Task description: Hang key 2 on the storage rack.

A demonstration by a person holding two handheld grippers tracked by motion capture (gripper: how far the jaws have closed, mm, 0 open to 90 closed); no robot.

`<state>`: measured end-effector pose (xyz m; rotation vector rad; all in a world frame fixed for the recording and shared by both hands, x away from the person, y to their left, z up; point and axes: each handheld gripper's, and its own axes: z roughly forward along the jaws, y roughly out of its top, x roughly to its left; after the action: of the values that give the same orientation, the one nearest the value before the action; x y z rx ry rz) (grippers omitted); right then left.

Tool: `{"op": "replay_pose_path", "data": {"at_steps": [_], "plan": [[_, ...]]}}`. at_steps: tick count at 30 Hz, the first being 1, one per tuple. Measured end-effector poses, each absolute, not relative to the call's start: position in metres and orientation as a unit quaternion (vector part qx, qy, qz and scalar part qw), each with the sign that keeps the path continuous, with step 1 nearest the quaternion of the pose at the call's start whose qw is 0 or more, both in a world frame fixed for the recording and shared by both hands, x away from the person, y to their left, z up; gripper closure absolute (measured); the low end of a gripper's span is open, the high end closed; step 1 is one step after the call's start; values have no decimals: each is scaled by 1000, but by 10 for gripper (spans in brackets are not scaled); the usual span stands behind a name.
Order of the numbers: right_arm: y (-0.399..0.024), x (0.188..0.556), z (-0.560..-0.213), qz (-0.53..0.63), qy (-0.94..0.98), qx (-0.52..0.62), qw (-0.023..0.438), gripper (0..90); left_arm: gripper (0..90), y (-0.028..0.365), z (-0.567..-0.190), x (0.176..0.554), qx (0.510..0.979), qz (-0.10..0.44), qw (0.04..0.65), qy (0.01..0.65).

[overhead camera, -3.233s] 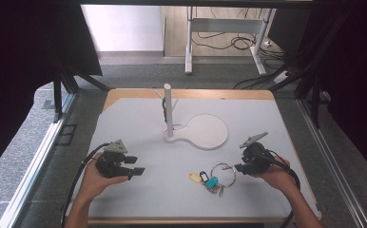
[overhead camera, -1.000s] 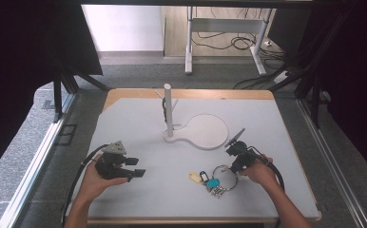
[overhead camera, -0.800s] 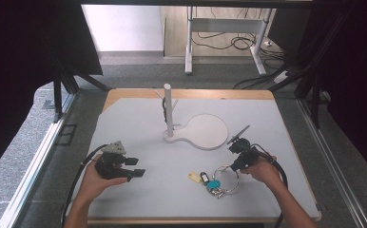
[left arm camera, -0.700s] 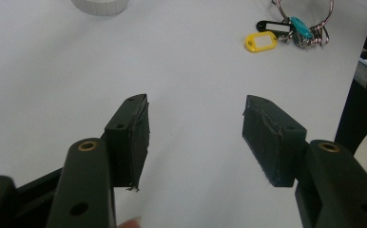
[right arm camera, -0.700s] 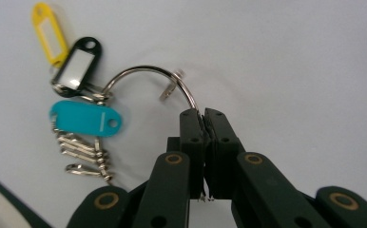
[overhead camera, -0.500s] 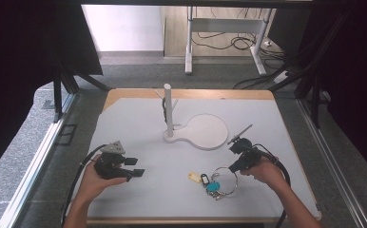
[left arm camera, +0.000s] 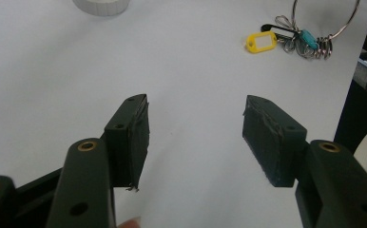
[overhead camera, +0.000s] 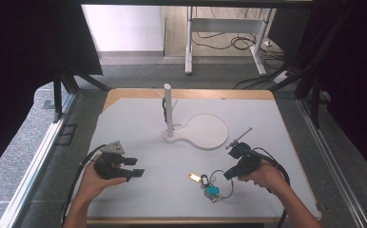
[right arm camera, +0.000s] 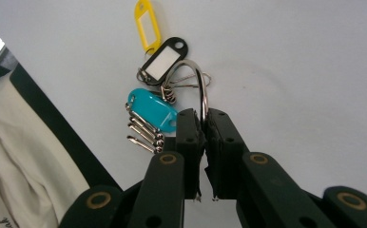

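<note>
Change since earlier frames: right gripper [overhead camera: 229,172] has come inward from the right edge and closed on the key ring [right arm camera: 201,97]; the key bunch has shifted slightly right.
Right gripper: jaws clamped on the ring wire, having just eased open slightly.
Key ring: lower centre-right of high view, tags [overhead camera: 194,177] trailing on the white table [overhead camera: 139,128].
Left gripper [left arm camera: 196,137]: jaws apart, nothing between them, lower left of high view.

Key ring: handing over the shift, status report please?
Right tool shut on key ring, tags dangling. Left tool open, idle on the table. Hook stand ahead, path clear.
</note>
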<state>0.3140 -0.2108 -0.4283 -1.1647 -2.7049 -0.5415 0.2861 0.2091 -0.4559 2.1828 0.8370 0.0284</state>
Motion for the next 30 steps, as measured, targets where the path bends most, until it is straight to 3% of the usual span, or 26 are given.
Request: {"op": "replay_pose_path", "data": {"at_steps": [13, 30], "plan": [[-207, 317, -428, -186, -900, -382, 99, 879, 427, 213, -454, 285, 858, 15, 393, 331], [-208, 326, -377, -209, -901, -374, 64, 882, 428, 213, -455, 285, 857, 14, 393, 333]]}}
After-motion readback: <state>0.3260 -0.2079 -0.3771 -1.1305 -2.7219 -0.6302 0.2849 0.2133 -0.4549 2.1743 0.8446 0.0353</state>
